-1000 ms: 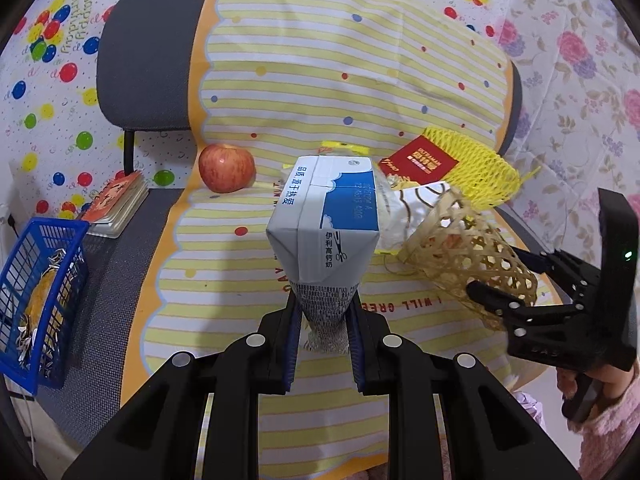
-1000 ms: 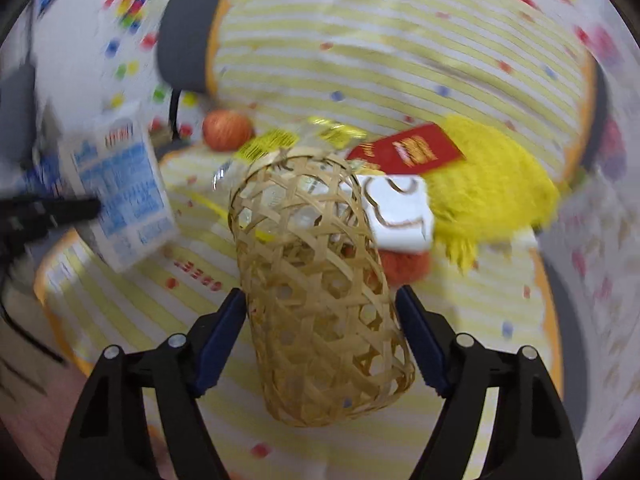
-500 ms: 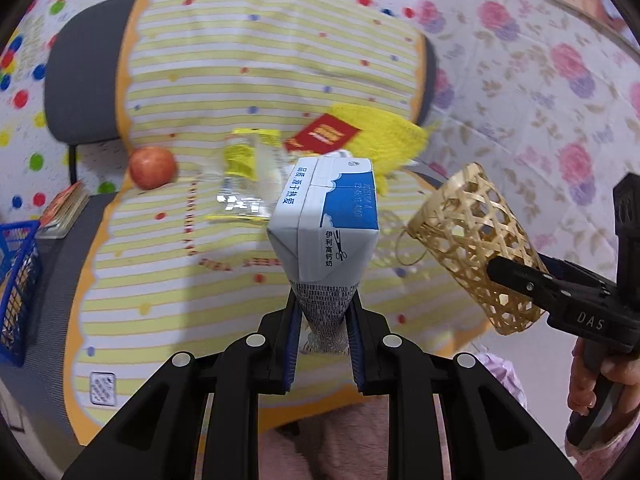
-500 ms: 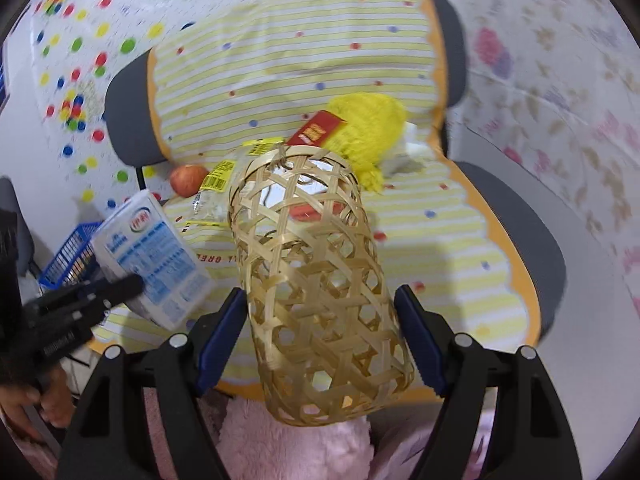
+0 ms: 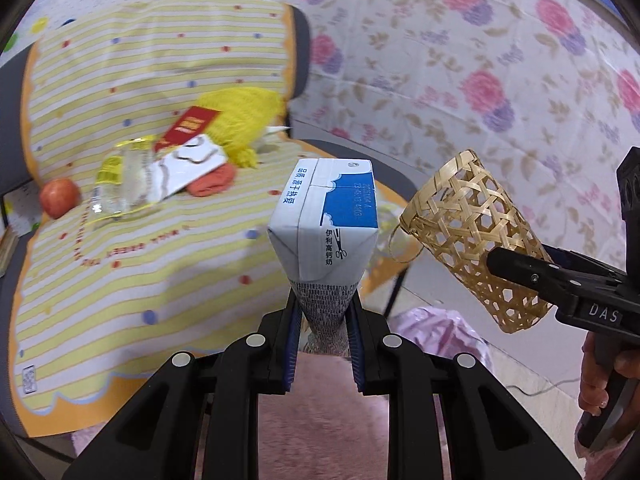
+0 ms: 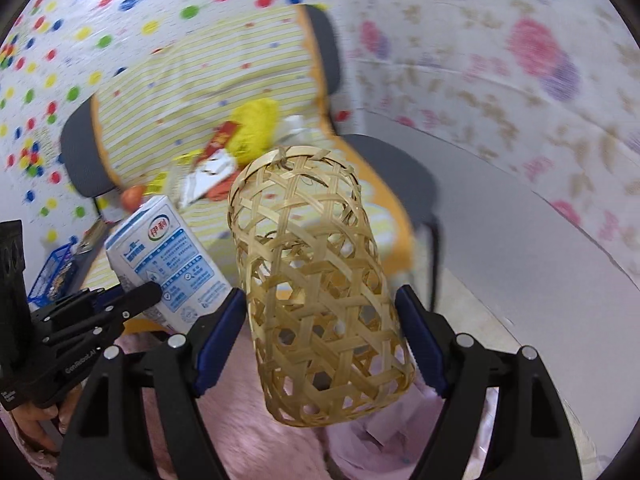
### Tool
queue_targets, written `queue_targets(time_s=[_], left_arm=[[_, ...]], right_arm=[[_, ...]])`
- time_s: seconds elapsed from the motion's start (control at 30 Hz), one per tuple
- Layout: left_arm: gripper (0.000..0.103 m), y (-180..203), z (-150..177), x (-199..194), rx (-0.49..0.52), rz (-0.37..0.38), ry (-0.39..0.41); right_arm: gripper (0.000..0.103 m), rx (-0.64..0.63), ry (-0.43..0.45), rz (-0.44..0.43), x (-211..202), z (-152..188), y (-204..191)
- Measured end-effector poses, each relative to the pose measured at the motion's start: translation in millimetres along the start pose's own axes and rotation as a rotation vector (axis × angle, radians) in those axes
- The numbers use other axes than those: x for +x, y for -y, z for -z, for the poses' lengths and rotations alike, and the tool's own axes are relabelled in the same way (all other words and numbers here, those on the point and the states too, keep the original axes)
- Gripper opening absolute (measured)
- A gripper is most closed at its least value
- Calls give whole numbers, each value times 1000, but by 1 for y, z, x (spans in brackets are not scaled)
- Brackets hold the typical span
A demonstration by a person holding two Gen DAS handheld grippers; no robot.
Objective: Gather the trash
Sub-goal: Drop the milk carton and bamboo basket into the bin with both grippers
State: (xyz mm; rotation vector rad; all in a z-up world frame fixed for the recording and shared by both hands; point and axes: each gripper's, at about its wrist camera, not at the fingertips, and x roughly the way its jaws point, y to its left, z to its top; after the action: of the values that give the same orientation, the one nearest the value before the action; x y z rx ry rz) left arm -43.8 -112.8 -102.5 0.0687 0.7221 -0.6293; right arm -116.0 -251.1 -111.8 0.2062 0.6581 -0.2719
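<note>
My left gripper (image 5: pixel 323 320) is shut on the squashed end of a blue-and-white milk carton (image 5: pixel 326 220), which it holds in the air off the chair's right front. The same milk carton (image 6: pixel 168 260) shows at the left of the right wrist view. My right gripper (image 6: pixel 320 332) is shut on a woven bamboo basket (image 6: pixel 316 280), its blue pads pressed on both sides. That bamboo basket (image 5: pixel 476 236) hangs right of the carton in the left wrist view, mouth toward the carton. A pink plastic bag (image 5: pixel 440 332) lies below both.
The chair with a yellow striped cover (image 5: pixel 140 184) still carries an apple (image 5: pixel 60 202), a clear plastic wrapper (image 5: pixel 120 184), a red packet (image 5: pixel 192 128), a white packet (image 5: pixel 192 162) and a yellow net (image 5: pixel 244 120). A blue crate (image 6: pixel 52 276) stands far left. Flowered cloth (image 5: pixel 480 60) hangs behind.
Both grippers have swung right and back from the chair seat, each keeping its load. The chair now sits to the left and the pink bag has come into view below.
</note>
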Motion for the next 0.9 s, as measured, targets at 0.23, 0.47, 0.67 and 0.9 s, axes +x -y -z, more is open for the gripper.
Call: queue_targets(time_s=[0.23,0.47,0.67,0.9], left_arm=[[23,55,5,22,105,119,-40],[23,93,7,47,165,202,-85],[56,99,7,54,168,189,-96],[56,68,8,48,94,111,-107]], right_arm=[[76,97,-5,136,-28,39,47],[78,171,6,176,-36,54,77],[80,225,44,166,-42,55,96],[80,205,37,164,-37,50,93]])
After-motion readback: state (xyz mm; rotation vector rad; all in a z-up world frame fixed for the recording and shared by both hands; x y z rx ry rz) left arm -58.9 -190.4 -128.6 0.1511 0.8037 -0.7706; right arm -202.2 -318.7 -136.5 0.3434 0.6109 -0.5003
